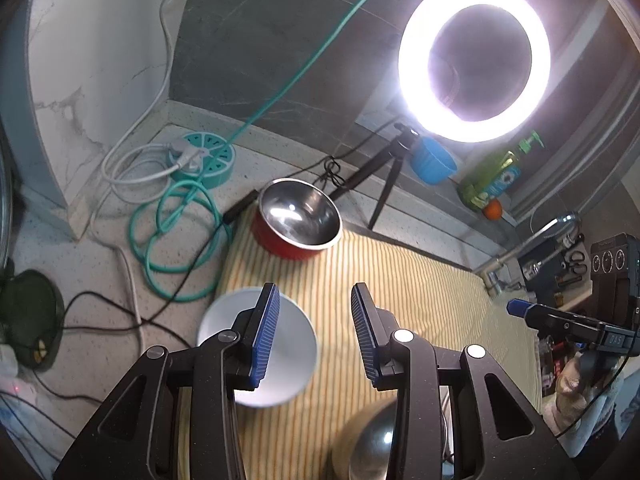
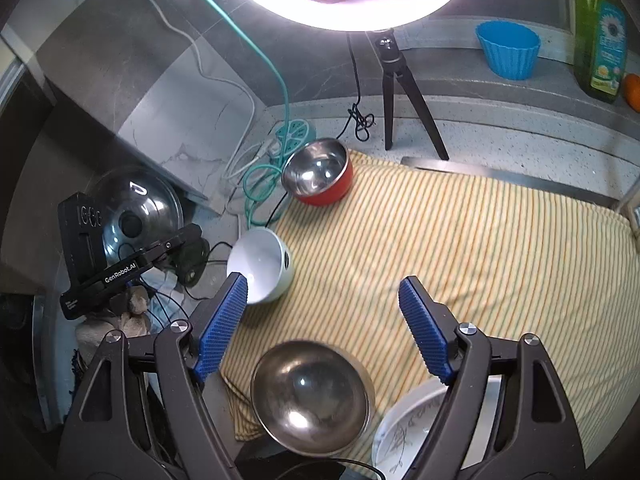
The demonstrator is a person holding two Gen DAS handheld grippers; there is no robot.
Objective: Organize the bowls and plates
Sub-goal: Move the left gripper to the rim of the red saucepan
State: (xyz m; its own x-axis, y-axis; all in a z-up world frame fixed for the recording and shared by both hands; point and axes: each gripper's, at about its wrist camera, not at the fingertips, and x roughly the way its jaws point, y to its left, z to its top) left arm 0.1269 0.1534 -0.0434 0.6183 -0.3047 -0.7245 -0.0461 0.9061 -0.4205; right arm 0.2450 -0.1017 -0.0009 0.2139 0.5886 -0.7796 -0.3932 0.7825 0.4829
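A red bowl with a steel inside (image 1: 298, 218) (image 2: 318, 174) sits at the far left corner of a yellow striped cloth (image 1: 400, 280) (image 2: 460, 240). A white bowl (image 1: 288, 344) (image 2: 262, 266) rests tilted at the cloth's left edge. A steel bowl (image 2: 310, 394) (image 1: 372, 444) stands at the near edge, and a white patterned plate (image 2: 404, 436) lies to its right. My left gripper (image 1: 314, 334) is open and empty, its left finger over the white bowl. My right gripper (image 2: 324, 330) is open and empty above the steel bowl.
A ring light on a black tripod (image 2: 394, 92) (image 1: 384, 168) stands behind the cloth. A teal power strip with coiled cables (image 1: 204, 156) (image 2: 294, 132) lies at the left. A blue cup (image 2: 508, 50), a green soap bottle (image 2: 600, 32) and a pot lid (image 2: 136, 208) are around.
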